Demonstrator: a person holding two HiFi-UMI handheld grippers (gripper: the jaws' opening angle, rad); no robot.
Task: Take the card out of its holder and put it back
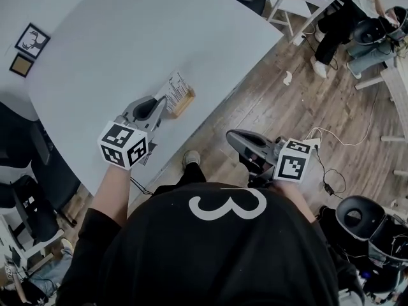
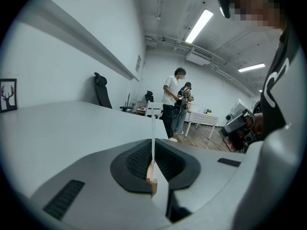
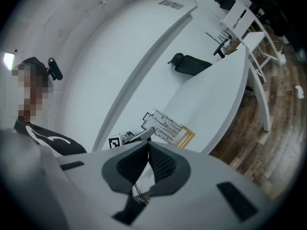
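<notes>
Wooden holder is sitting on the desk; left hand-held gripper is pinching its upright card, right hand-held gripper is hanging closed, empty.

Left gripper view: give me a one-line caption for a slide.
Left gripper shut on a thin white card, seen edge-on, standing in its small wooden holder on the white table.

a white table, two small framed pictures, a white chair and wooden floor.
</notes>
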